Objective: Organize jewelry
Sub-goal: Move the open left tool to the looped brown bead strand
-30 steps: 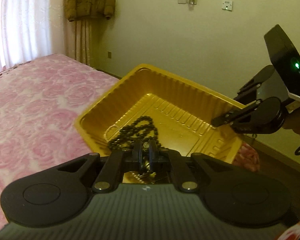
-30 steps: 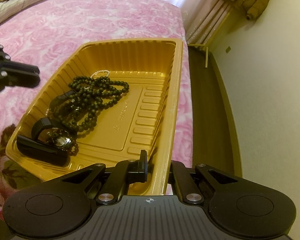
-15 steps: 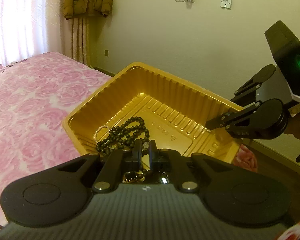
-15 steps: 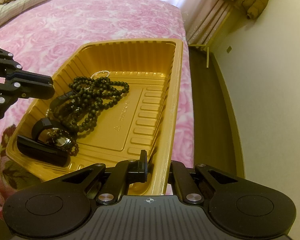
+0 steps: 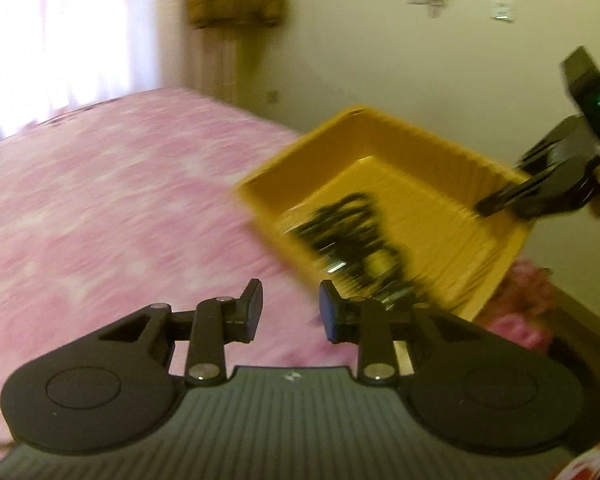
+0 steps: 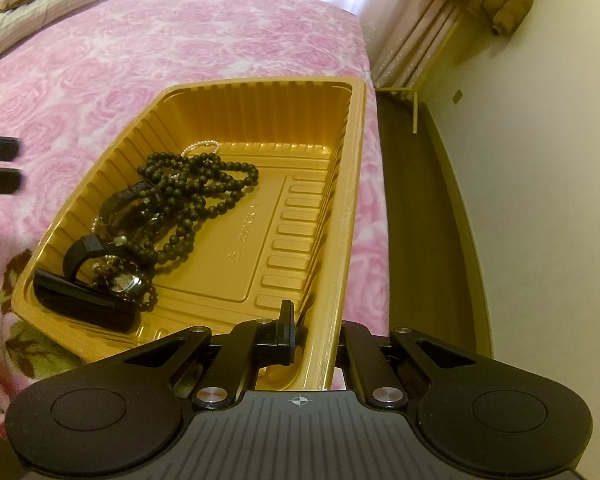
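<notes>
A pink rose-patterned bed (image 6: 188, 56) carries a long gold plastic tray (image 6: 354, 184), which lies along the bed's edge nearest the wall, its long axis running away from the right wrist camera, one long rim level with that edge. Open bedspread stretches wide on the tray's other side.

Inside, toward the tray's near corner, lies the jewelry: a tangle of dark bead necklaces (image 6: 198, 196) over a thin pearl strand (image 6: 202, 145), and a black-strapped watch (image 6: 100, 276) by the near end wall. The rest of the ribbed floor is bare; embossed marks there are too small to read.

The right claw (image 6: 314, 330) is clamped on the tray's near rim. The left claw (image 5: 290, 312), jaws just parting and nothing between them, hangs over bare bedspread beside the tray.
</notes>
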`<move>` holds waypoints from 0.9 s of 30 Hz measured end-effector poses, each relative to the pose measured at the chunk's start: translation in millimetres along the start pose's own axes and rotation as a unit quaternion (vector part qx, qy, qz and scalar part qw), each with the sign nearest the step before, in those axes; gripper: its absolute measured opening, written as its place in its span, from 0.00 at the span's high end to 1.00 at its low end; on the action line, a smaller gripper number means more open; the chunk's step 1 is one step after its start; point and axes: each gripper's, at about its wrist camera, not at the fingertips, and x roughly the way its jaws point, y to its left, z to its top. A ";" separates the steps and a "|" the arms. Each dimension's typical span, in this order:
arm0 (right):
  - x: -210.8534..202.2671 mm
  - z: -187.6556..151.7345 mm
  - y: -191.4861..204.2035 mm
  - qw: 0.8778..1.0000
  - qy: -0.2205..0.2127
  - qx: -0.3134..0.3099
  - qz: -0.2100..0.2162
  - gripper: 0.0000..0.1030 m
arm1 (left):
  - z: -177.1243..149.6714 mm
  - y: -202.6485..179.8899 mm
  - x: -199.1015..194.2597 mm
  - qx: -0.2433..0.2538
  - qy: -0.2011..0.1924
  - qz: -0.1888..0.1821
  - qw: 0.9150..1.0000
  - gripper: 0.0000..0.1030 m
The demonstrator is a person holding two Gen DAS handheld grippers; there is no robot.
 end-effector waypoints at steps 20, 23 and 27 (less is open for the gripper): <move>0.9 0.6 1.0 1.000 0.003 -0.001 -0.001 0.96 | -84.4 124.2 -35.1 0.062 0.094 0.180 0.977 0.74; 1.5 0.1 0.9 1.000 0.003 0.000 -0.001 0.96 | -89.3 124.7 -23.6 0.101 0.114 0.163 0.975 0.74; 3.5 -0.7 -0.8 1.000 0.005 0.002 -0.002 0.96 | -90.1 132.7 -17.8 0.112 0.117 0.151 0.975 0.74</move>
